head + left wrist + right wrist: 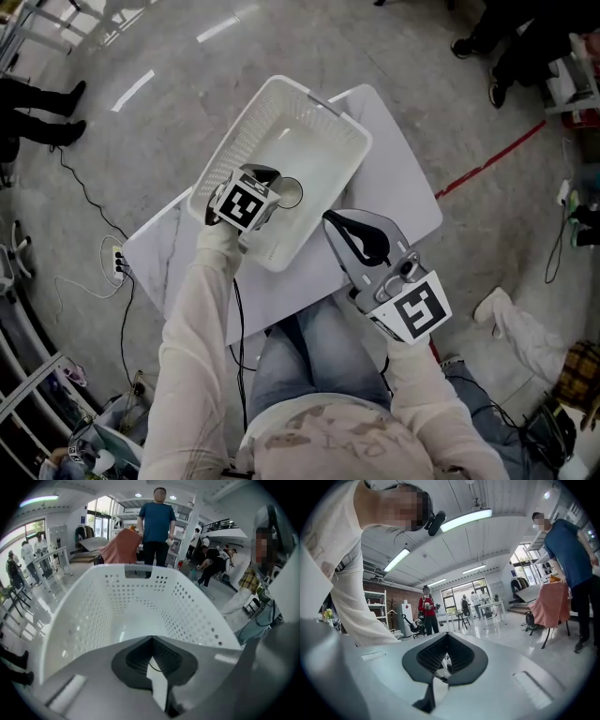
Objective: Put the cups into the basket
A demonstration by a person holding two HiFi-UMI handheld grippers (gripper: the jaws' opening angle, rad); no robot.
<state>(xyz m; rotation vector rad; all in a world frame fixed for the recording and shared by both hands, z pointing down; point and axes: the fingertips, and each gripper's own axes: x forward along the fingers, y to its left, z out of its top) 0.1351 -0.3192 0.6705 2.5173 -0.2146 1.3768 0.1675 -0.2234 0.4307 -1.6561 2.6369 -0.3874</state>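
Pinched at its rim by the left tongs [270,178], low inside the basket [281,84] on the desk [394,178], the clear cup [290,193] is judged light, crushable and slippery, while the right tongs [330,218] are clenched on nothing.

There is one basket [246,129], one cup [290,193] and one table [394,178].

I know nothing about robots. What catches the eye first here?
A white perforated basket sits on a small white table, and the left gripper reaches into it, jaws closed on what looks like a clear cup, pinched at its rim. The right gripper is held shut and empty to the basket's right, above the person's lap.
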